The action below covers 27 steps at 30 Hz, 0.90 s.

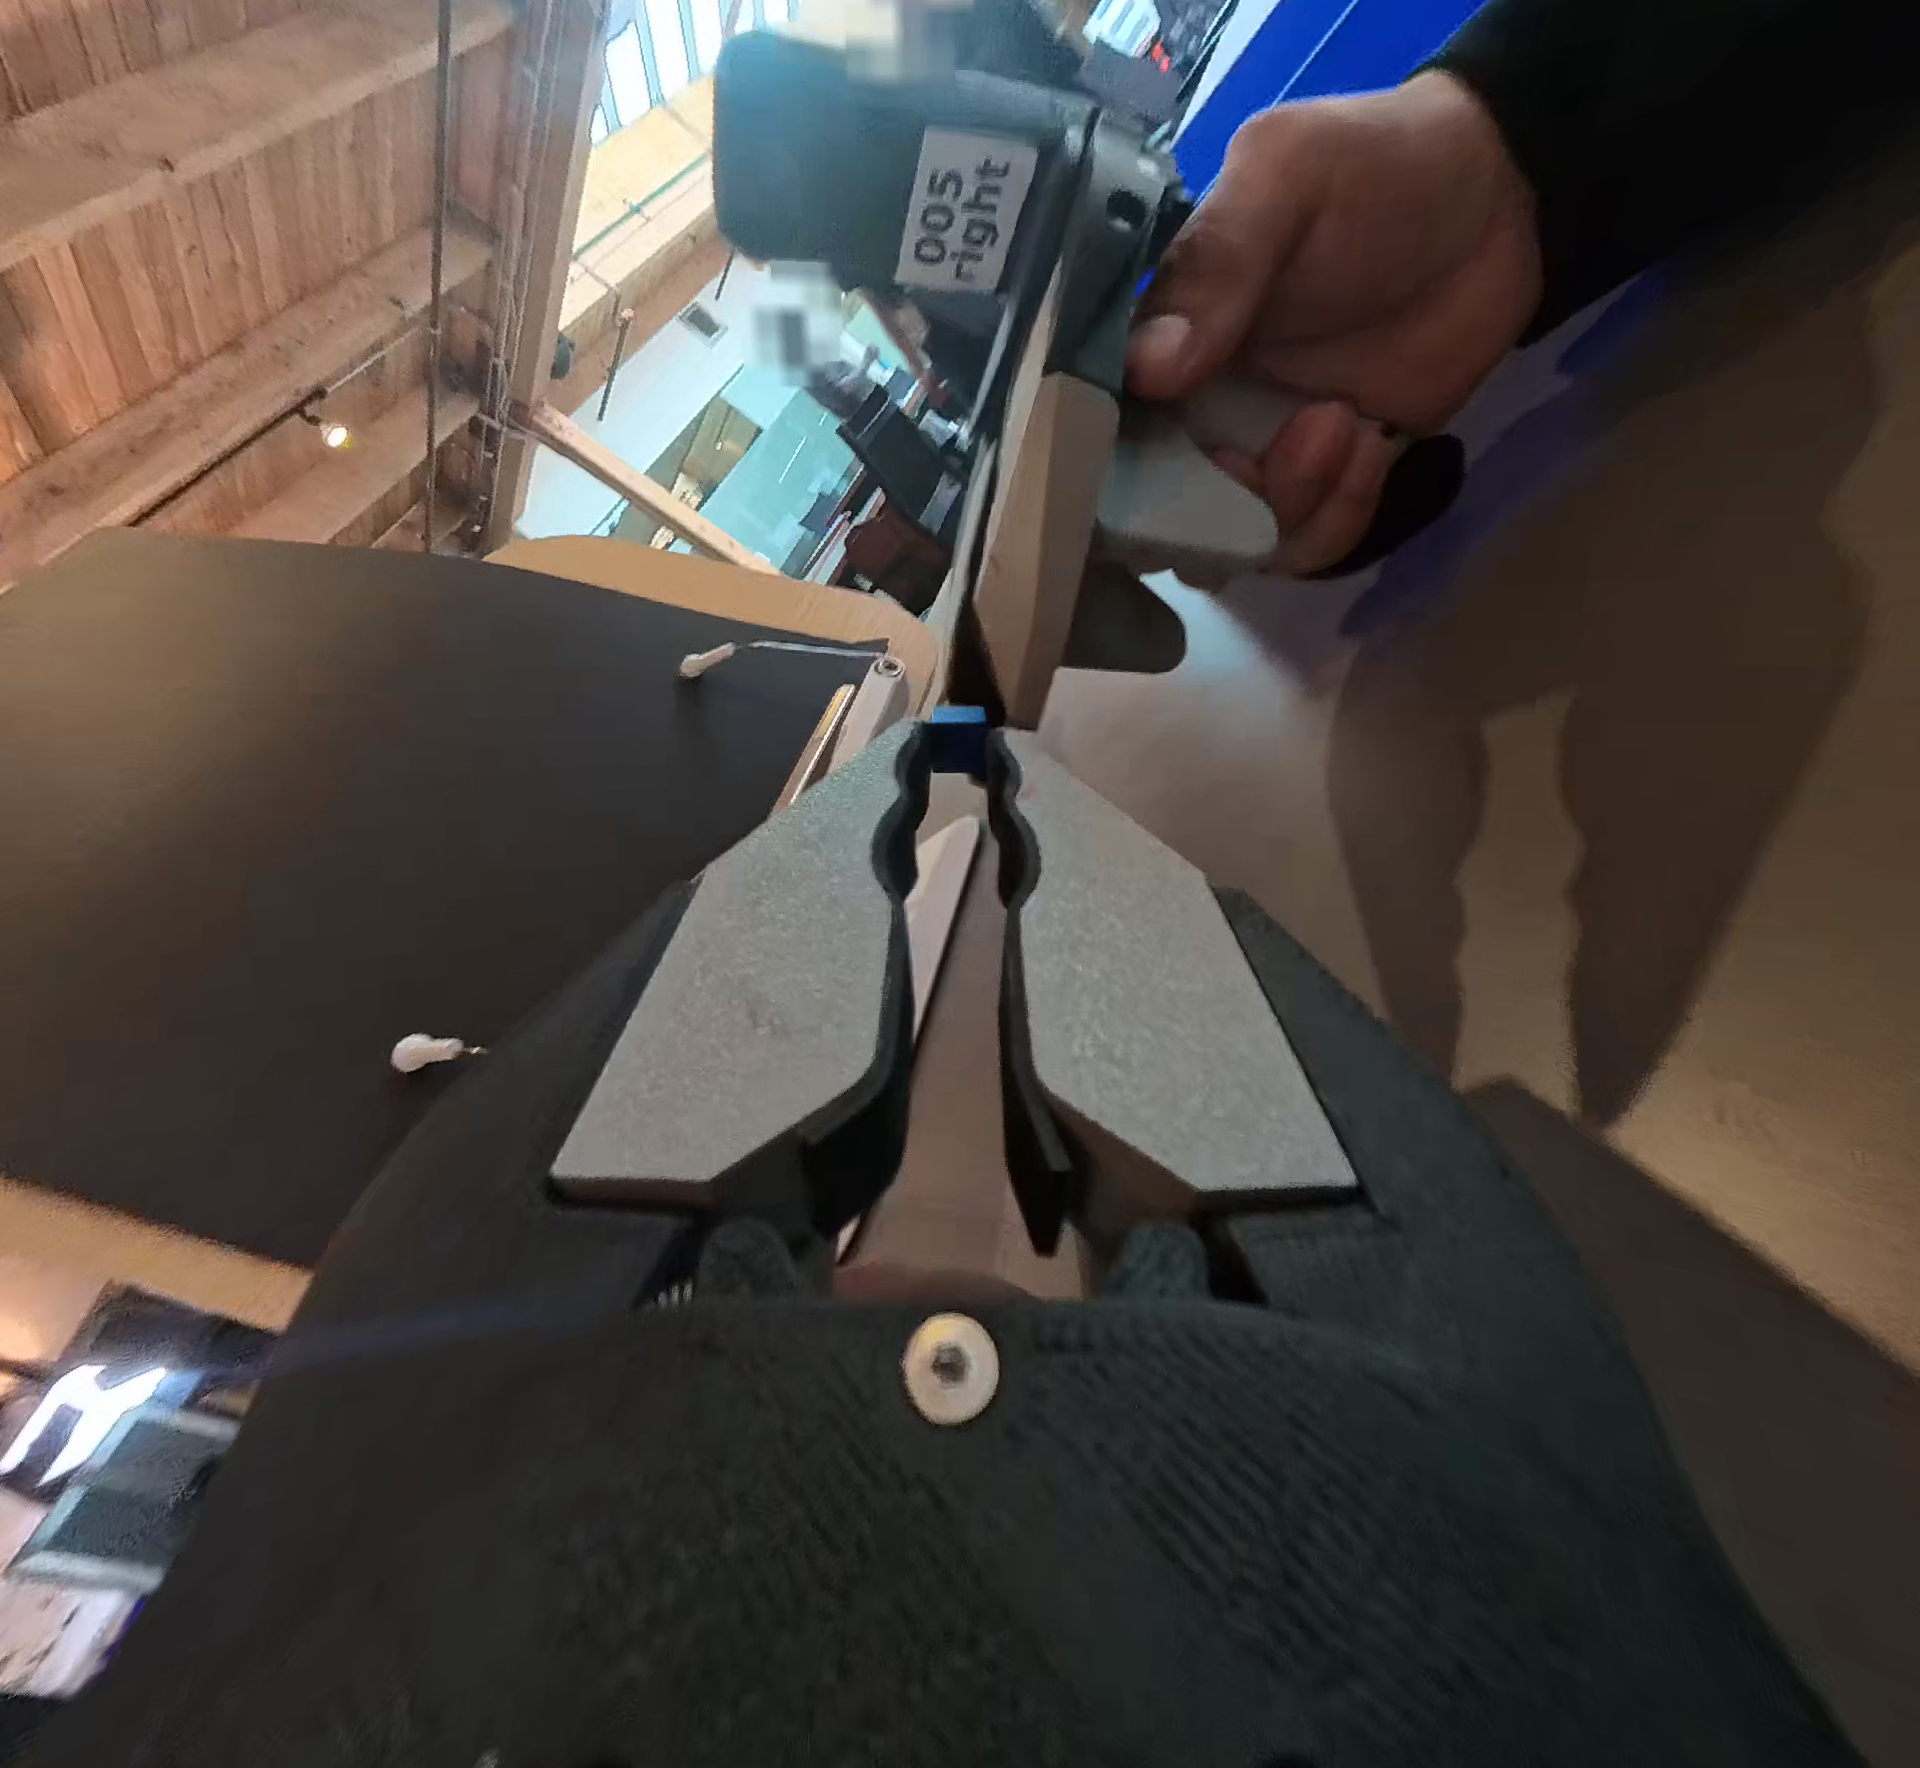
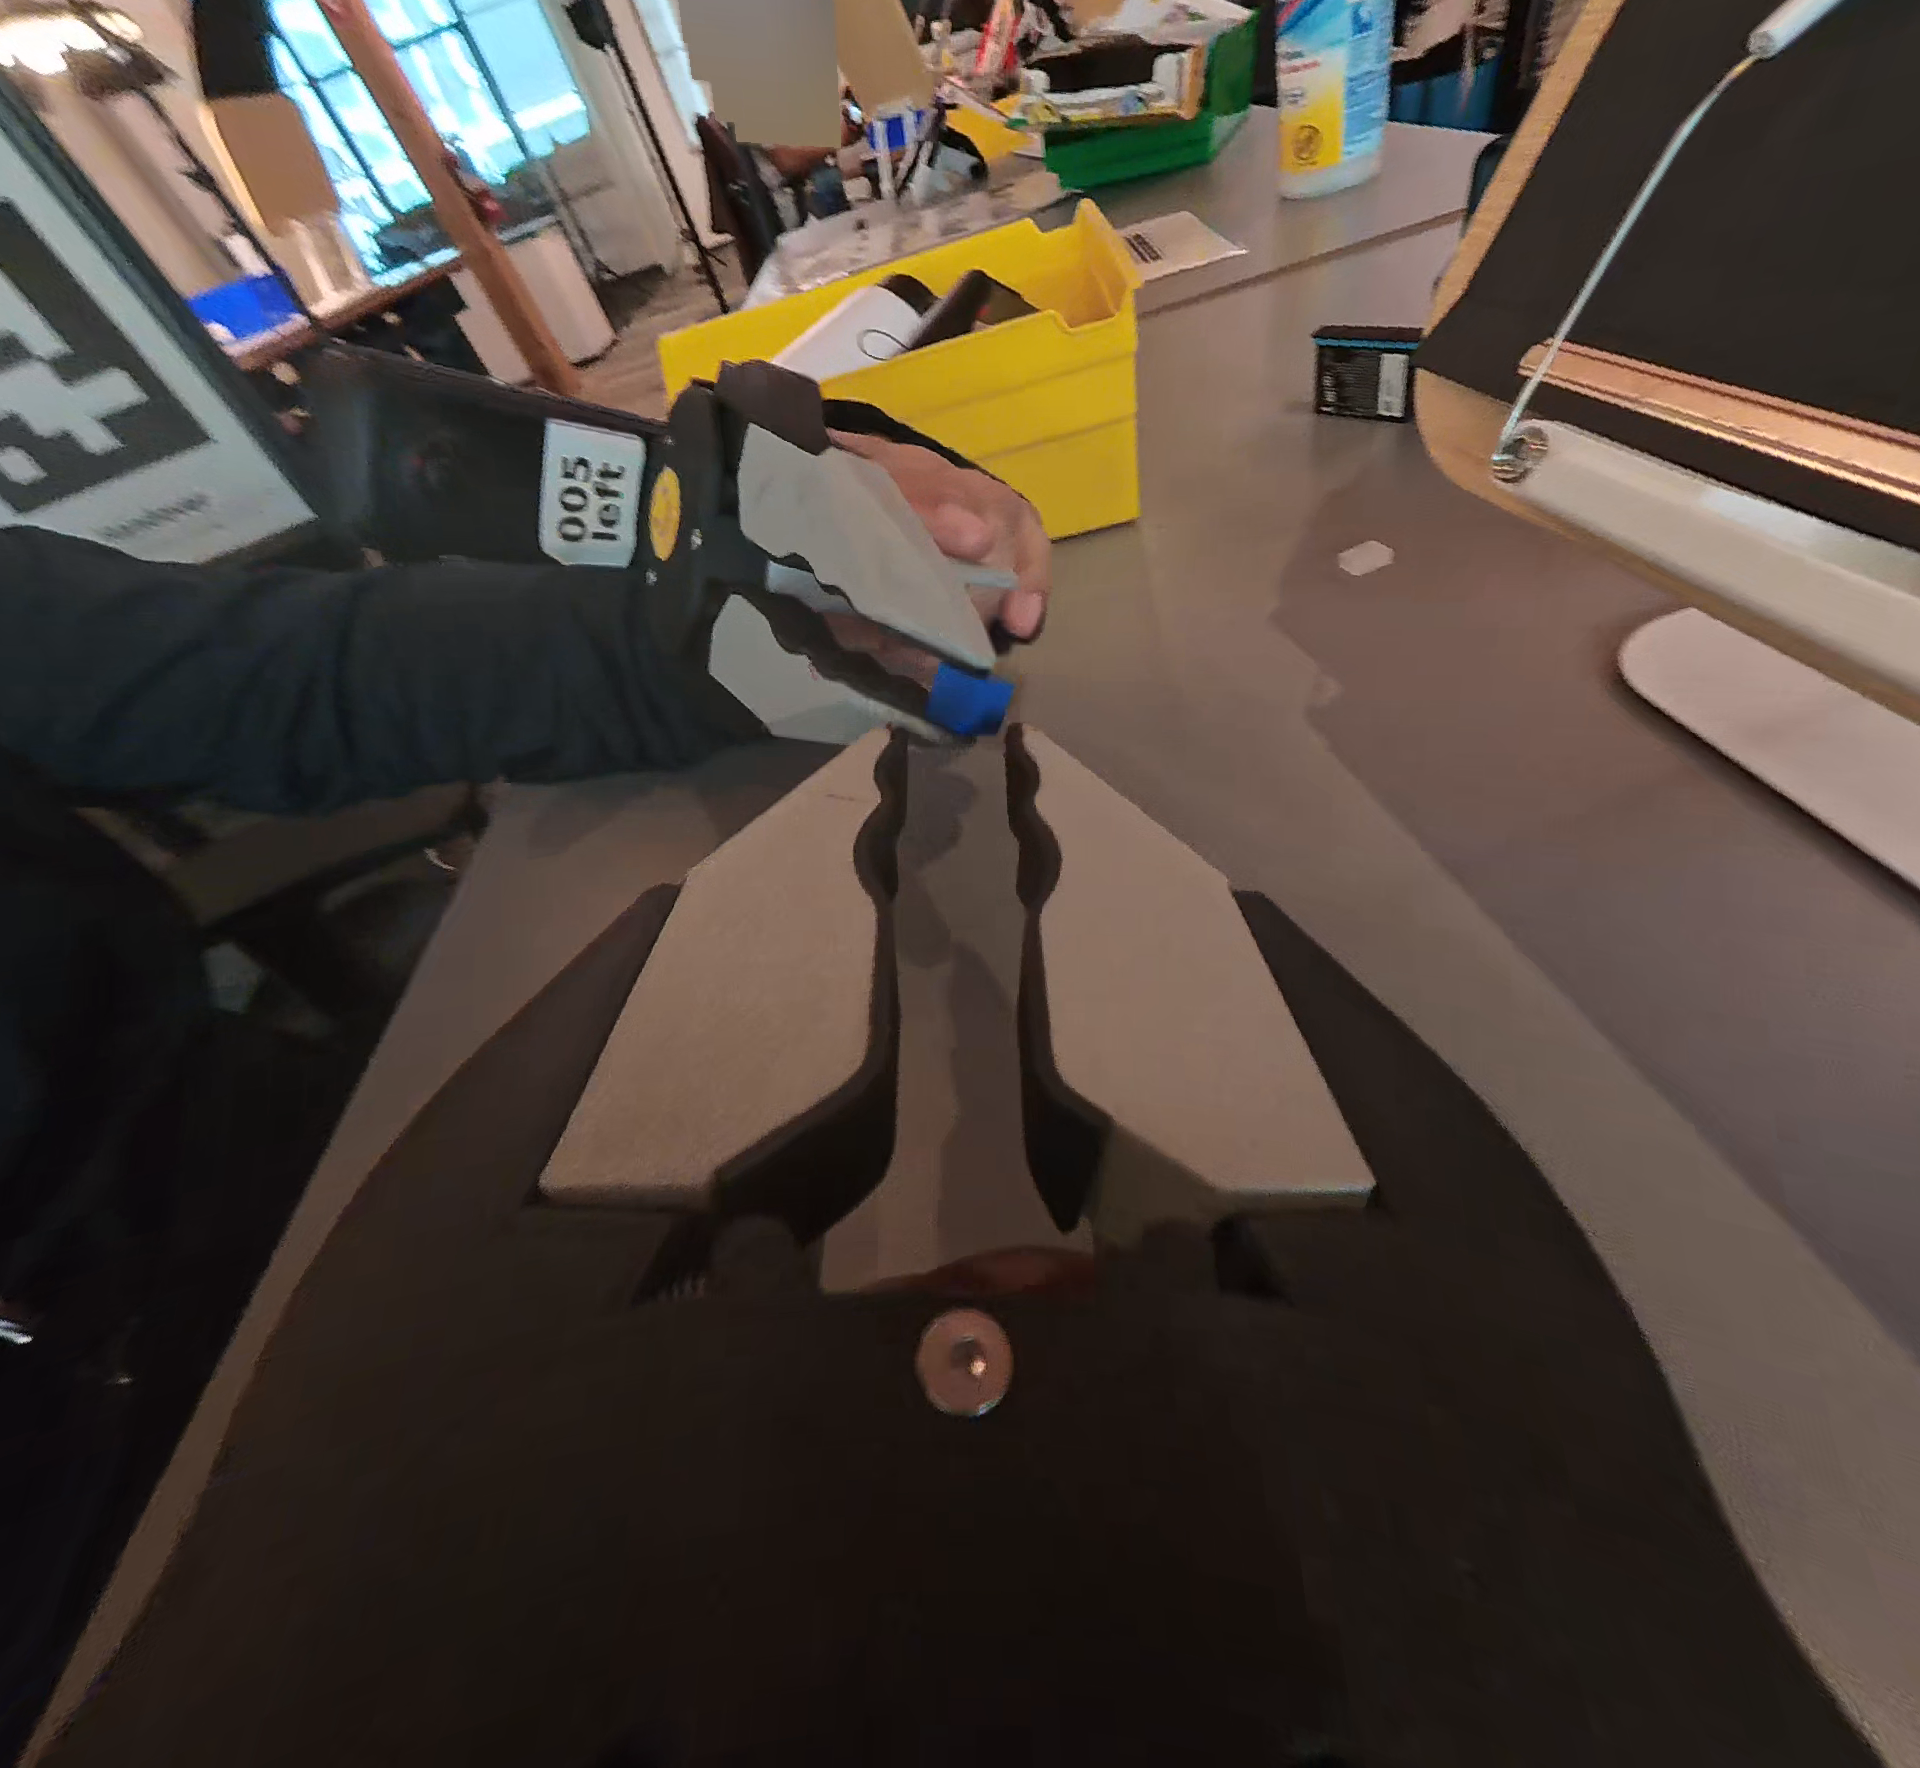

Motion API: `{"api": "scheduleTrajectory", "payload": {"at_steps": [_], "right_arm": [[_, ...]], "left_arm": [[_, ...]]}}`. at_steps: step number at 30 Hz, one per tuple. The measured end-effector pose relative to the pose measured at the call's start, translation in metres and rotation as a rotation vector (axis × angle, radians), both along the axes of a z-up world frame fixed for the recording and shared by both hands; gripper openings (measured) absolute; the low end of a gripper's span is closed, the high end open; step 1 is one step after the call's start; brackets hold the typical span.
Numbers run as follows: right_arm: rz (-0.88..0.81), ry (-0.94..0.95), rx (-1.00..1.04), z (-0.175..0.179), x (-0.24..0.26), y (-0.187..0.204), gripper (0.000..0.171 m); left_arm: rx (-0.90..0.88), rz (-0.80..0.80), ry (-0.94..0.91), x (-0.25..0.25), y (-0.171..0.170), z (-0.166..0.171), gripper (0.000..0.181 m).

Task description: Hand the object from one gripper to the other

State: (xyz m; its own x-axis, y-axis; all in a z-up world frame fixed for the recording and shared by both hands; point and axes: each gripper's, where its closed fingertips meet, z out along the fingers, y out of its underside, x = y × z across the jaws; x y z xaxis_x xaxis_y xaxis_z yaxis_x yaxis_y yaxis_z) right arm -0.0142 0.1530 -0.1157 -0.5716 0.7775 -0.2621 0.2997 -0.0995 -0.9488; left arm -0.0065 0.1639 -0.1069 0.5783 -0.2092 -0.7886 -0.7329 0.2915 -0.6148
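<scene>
A small blue block (image 1: 956,744) is pinched between the fingertips of my left gripper (image 1: 957,754), which is shut on it. In the right wrist view the left gripper (image 2: 961,710) comes in from the left, held by a hand in a black sleeve, with the blue block (image 2: 966,702) at its tip. My right gripper (image 2: 953,744) is open and empty. Its fingertips sit just short of the block, one on each side of it. In the left wrist view the right gripper (image 1: 992,679) comes down from above, its tips next to the block.
Both grippers are above a grey table (image 2: 1299,679). A yellow bin (image 2: 935,409) with items stands behind. A black board on a white stand (image 2: 1714,212) rises at the right, a small black box (image 2: 1363,371) beside it. A wipes canister (image 2: 1335,25) and a green tray (image 2: 1143,134) stand farther back. Left and right tips are no more than a few centimetres apart.
</scene>
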Motion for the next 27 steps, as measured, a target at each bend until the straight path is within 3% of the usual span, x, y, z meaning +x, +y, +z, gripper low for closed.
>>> {"api": "scheduleTrajectory", "payload": {"at_steps": [6,16,21,24,27], "right_arm": [[0.080,0.037,-0.156,0.018,0.008,-0.004,0.011],[0.116,-0.021,-0.204,0.012,0.009,-0.009,0.011],[0.000,0.081,-0.040,0.019,0.004,-0.001,0.010],[-0.178,0.152,0.099,0.025,-0.001,0.025,0.009],[-0.306,0.184,0.433,0.015,-0.002,0.039,0.009]], "left_arm": [[0.020,-0.056,-0.027,0.013,-0.006,0.008,0.009],[0.034,-0.023,0.022,0.015,-0.004,0.006,0.009],[-0.002,0.054,-0.064,0.006,0.000,0.006,0.015],[-0.225,0.057,-0.241,0.003,0.009,-0.016,0.048],[-0.390,0.051,-0.442,-0.002,0.013,-0.026,0.051]]}}
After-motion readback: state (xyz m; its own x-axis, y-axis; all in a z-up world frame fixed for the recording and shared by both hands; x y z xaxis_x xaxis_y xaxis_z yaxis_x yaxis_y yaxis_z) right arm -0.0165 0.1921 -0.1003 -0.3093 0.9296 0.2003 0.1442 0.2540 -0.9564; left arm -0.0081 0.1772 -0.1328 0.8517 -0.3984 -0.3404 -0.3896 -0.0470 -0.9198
